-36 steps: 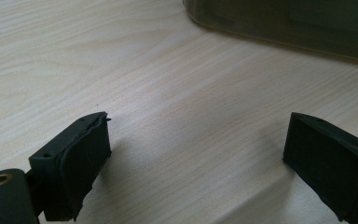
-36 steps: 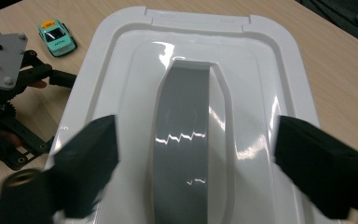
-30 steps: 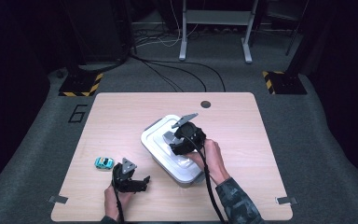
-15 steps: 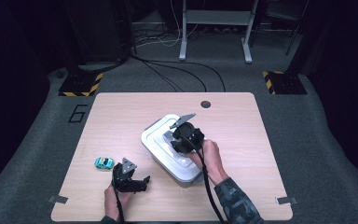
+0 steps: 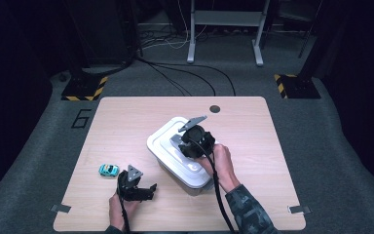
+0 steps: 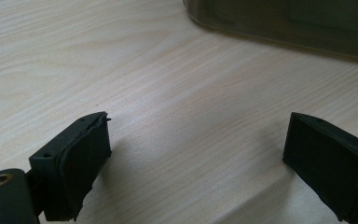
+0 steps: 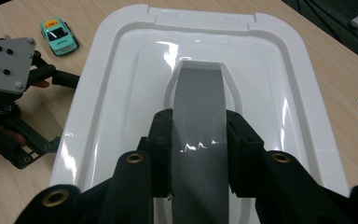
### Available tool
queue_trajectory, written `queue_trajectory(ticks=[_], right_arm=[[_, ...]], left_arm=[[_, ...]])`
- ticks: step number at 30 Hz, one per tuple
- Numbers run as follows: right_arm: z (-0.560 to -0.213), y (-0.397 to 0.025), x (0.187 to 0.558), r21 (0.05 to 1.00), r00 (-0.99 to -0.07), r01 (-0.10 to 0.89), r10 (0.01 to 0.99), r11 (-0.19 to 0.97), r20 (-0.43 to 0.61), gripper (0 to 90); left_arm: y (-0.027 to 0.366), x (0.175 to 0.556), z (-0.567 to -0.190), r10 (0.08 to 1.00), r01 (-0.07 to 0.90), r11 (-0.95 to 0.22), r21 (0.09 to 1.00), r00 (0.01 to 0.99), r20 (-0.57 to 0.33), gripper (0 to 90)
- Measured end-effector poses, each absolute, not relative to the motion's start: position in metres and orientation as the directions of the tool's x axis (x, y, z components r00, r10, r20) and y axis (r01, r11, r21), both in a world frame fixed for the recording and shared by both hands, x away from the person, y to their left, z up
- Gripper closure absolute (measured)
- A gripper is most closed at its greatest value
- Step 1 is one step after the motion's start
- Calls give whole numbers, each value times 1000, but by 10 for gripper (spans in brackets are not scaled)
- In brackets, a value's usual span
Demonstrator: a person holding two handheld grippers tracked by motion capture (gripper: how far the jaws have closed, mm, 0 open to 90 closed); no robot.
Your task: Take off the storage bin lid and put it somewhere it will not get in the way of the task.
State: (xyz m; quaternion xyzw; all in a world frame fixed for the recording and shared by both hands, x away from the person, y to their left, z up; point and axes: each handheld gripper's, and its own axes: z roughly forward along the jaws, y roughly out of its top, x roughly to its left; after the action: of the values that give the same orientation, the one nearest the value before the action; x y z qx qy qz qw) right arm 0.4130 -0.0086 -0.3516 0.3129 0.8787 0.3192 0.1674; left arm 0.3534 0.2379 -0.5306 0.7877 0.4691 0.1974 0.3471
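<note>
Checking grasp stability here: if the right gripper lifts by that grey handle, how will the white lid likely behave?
The white lid looks like glossy moulded plastic, so probably stiff, light and slippery. The right gripper clamps its central grey handle, so it should lift fairly level. If snapped onto the bin, the bin may rise too.

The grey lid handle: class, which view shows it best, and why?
The right gripper view: the grey handle runs large between the right gripper fingers. In the high view that gripper covers it; the left gripper view shows the box's wall.

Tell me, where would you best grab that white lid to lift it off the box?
By the grey handle along the middle of the white lid, from straight above. It's a narrow raised strip that fits between two jaws; the right gripper already straddles it that way.
</note>
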Motion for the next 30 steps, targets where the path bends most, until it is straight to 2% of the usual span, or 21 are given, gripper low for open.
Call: queue_trajectory(ticks=[12,30], right_arm=[[-326,-31,411,703,-720,429,685,567,-113,669],[-316,-71,414,715,-654,470,748,517,-112,669]], left_arm=[[238,353,-531,876,601,-321,732,483,-12,67],[238,353,-530,873,602,-329,727,488,-9,67]])
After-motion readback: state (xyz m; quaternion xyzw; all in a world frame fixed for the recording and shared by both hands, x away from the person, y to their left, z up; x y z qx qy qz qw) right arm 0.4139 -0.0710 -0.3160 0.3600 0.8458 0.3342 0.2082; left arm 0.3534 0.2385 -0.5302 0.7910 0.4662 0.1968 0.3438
